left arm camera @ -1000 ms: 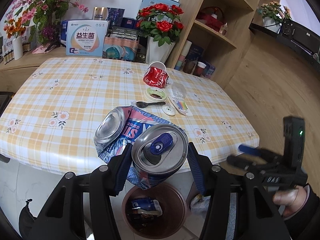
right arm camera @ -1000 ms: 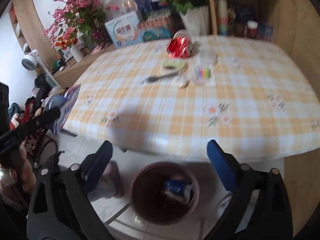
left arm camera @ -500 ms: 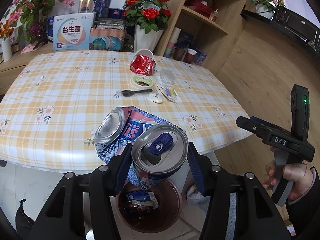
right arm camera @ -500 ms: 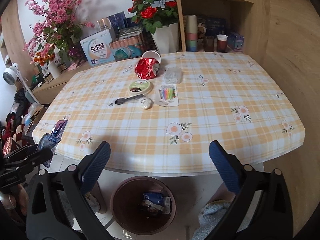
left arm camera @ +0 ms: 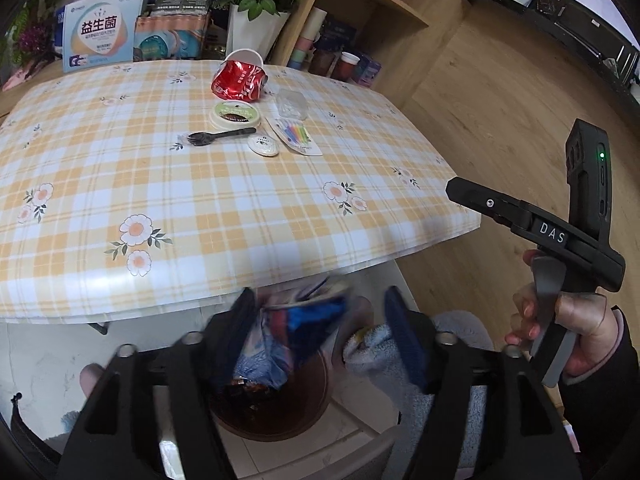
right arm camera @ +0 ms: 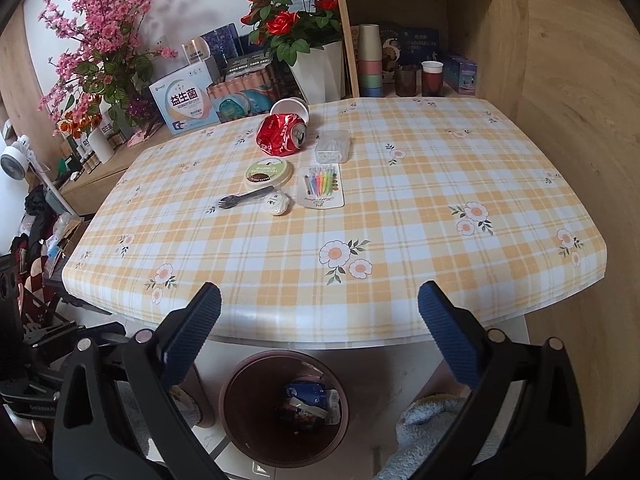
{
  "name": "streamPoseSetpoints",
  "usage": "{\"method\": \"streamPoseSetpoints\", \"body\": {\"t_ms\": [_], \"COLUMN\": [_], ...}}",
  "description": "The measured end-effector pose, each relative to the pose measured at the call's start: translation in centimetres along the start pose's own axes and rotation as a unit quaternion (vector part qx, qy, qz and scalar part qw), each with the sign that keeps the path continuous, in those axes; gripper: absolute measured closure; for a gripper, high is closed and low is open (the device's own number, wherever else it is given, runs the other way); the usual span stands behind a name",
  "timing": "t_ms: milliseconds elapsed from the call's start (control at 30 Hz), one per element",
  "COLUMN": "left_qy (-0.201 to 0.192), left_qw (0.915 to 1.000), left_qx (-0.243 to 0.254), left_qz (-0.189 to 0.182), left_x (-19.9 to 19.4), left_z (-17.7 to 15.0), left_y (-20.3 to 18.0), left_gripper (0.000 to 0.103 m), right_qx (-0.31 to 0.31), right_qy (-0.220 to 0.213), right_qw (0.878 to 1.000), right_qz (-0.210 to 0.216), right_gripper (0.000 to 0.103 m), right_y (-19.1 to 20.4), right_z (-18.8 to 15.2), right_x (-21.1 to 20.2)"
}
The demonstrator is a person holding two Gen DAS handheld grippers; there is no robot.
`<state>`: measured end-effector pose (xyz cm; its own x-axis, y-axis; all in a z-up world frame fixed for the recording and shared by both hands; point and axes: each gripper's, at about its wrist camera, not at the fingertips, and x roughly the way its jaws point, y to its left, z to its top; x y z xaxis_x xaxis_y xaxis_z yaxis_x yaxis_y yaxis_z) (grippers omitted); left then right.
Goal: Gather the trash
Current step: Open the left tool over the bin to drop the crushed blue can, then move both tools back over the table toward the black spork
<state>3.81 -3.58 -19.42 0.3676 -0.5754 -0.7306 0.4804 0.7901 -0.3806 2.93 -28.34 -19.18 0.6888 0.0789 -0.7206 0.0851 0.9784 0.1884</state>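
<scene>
My left gripper [left arm camera: 320, 326] hangs over the brown bin [left arm camera: 276, 434] below the table's front edge, and its jaws are opening. A crushed blue can [left arm camera: 296, 332] is a blur between the pads, loose and not pressed by them. My right gripper [right arm camera: 320, 332] is open and empty above the same bin [right arm camera: 230, 384], which holds blue trash. The right gripper [left arm camera: 456, 190] also shows at the right of the left wrist view, held in a hand. On the table [right arm camera: 400, 208] lie a crushed red can [right arm camera: 282, 136], a round lid [right arm camera: 268, 172], a black fork [right arm camera: 244, 200] and a white wrapper [right arm camera: 276, 204].
A candle pack [right arm camera: 322, 186], a clear plastic box [right arm camera: 332, 146] and a tipped paper cup [right arm camera: 290, 106] also lie on the table. Boxes and flower vases stand behind it, and wooden shelves [right arm camera: 420, 32] at the right. A fluffy blue cloth [right arm camera: 424, 420] lies beside the bin.
The left gripper has dropped from table height to just over the bin and its jaws have spread. The blue can, held firmly before, is now loose and blurred. The right view has steadied.
</scene>
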Motion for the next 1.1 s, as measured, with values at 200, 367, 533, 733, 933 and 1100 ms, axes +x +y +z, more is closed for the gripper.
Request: {"method": "streamPoseSetpoints", "body": {"t_ms": [200, 367, 533, 733, 933, 1100], "left_qy": [-0.011, -0.028, -0.041, -0.049, -0.044, -0.029], "left_qw": [0.9997, 0.9976, 0.9931, 0.9914, 0.993, 0.9907], "left_qx": [-0.007, -0.029, -0.05, -0.043, -0.01, 0.056], "left_qz": [0.018, 0.056, 0.098, 0.114, 0.109, 0.121], "left_x": [-0.4, -1.0, -1.6, -1.9, -0.7, 2.0], "left_z": [0.1, 0.5, 0.8, 1.9, 4.7, 7.3], "left_y": [0.5, 2.1, 3.9, 5.4, 6.2, 6.5], "left_gripper": [0.022, 0.014, 0.011, 0.011, 0.011, 0.011], "right_qx": [0.0, 0.003, 0.004, 0.015, -0.001, -0.019], "right_qy": [0.001, 0.003, 0.007, 0.024, 0.038, 0.048], "right_qw": [1.0, 1.0, 1.0, 1.0, 0.999, 0.999], "right_qz": [-0.002, -0.007, -0.009, -0.007, 0.009, 0.009], "right_gripper": [0.006, 0.006, 0.006, 0.006, 0.006, 0.006], "right_y": [-0.1, -0.4, -0.7, -0.9, -0.3, 0.1], "right_z": [0.0, -0.1, -0.2, -0.5, 0.1, 1.2], "right_x": [0.1, 0.3, 0.6, 1.7, 3.4, 5.7]}}
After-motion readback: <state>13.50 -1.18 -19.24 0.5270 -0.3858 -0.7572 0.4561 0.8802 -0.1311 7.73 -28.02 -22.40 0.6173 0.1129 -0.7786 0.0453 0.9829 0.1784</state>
